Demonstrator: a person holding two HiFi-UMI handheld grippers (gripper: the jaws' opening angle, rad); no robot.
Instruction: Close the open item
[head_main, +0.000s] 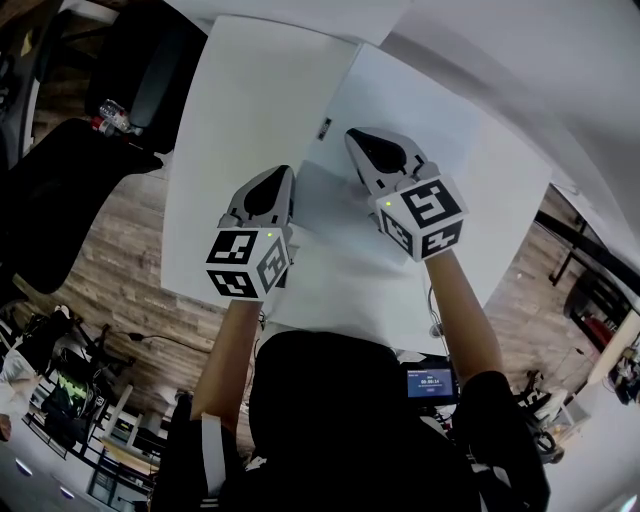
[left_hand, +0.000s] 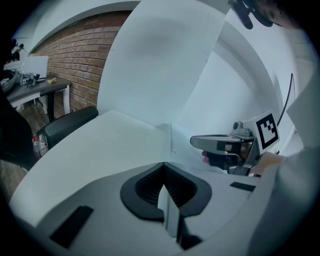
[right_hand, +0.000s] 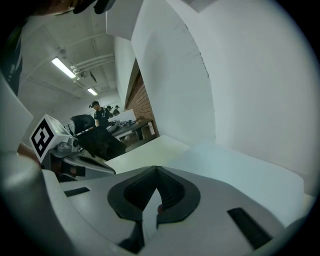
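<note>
As they hang mid-frame over the white table (head_main: 235, 110), left gripper (head_main: 272, 180) and right gripper (head_main: 362, 140) each pinch the thin white sheet (head_main: 330, 215) (edge-on).

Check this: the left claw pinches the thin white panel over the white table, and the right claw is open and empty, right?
No. The right claw is shut on the thin white panel too, as the right gripper view shows. The left claw does pinch it, over the white table.
</note>
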